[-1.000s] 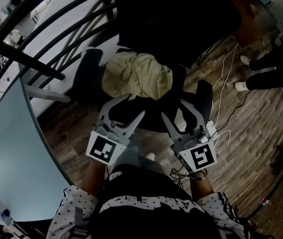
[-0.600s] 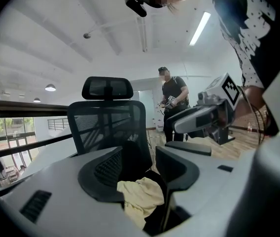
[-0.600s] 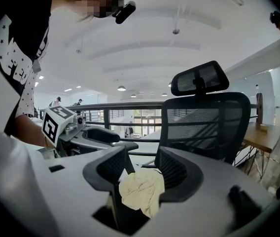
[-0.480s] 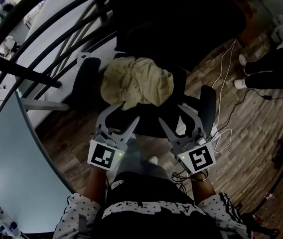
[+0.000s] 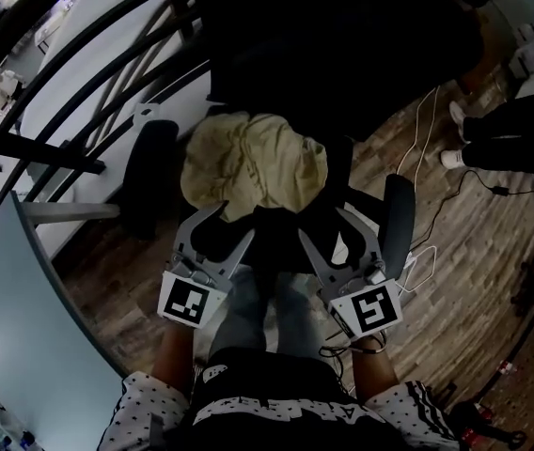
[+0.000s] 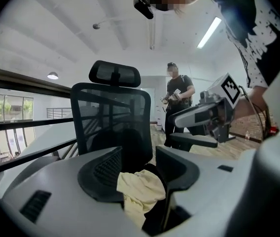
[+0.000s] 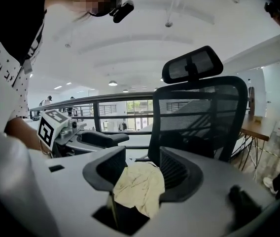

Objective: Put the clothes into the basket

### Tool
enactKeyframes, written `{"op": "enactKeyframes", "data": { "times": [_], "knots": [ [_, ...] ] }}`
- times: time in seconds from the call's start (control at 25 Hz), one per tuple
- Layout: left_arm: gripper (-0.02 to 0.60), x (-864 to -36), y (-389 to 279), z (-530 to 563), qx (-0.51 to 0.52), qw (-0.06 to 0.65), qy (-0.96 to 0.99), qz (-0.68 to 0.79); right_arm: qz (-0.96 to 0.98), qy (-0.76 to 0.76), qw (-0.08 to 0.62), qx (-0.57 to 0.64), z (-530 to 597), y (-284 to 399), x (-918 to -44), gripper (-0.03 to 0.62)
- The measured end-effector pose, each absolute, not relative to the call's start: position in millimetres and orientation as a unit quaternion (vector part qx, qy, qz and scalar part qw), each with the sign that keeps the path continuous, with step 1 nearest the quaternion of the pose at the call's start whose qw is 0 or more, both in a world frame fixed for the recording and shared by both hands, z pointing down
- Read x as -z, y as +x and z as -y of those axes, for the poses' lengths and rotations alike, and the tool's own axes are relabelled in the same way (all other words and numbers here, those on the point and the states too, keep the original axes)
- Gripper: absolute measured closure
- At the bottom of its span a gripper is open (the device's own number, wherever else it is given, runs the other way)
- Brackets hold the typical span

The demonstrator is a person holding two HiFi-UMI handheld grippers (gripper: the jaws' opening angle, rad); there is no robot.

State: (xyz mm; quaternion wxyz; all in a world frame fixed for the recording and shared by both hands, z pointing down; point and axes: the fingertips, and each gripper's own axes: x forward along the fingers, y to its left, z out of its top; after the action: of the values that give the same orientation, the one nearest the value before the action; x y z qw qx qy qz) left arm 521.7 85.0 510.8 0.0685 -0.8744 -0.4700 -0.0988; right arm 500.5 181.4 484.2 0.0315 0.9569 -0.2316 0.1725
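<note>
Left gripper [image 5: 234,222] and right gripper [image 5: 323,224]: grey shells, curved paired jaws. Marker cubes [image 5: 190,299]: white faces, black square patterns. Sleeves [image 5: 140,412]: white with black dots; top [image 5: 286,365] black.

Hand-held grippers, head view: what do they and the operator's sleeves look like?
Both the left hand-held gripper and right hand-held gripper are light grey, with two curved tapering jaws, dark and ribbed inside. Each carries a cube with black-and-white square markers. Cables trail by the right one. Sleeves are white with black dots.
</note>
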Motion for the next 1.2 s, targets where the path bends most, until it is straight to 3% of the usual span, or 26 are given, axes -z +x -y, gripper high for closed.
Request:
{"op": "enactKeyframes", "data": {
  "times": [0.16, 0.4, 1.2],
  "knots": [
    [0.376, -527, 523, -96, 0.097, 0.102, -0.867, 0.478, 0.243, 0.956, 0.022, -0.165, -183, 512, -498, 0.396],
    [0.362, -573, 532, -99, 0.142, 0.042, -0.883, 0.445, 0.241, 0.950, 0.039, -0.196, -210, 515, -541, 0.390],
    [0.356, -678, 560, -72, 0.211, 0.068, -0.903, 0.367, 0.227, 0.935, 0.007, -0.272, -228, 537, -650, 0.385]
  ]
}}
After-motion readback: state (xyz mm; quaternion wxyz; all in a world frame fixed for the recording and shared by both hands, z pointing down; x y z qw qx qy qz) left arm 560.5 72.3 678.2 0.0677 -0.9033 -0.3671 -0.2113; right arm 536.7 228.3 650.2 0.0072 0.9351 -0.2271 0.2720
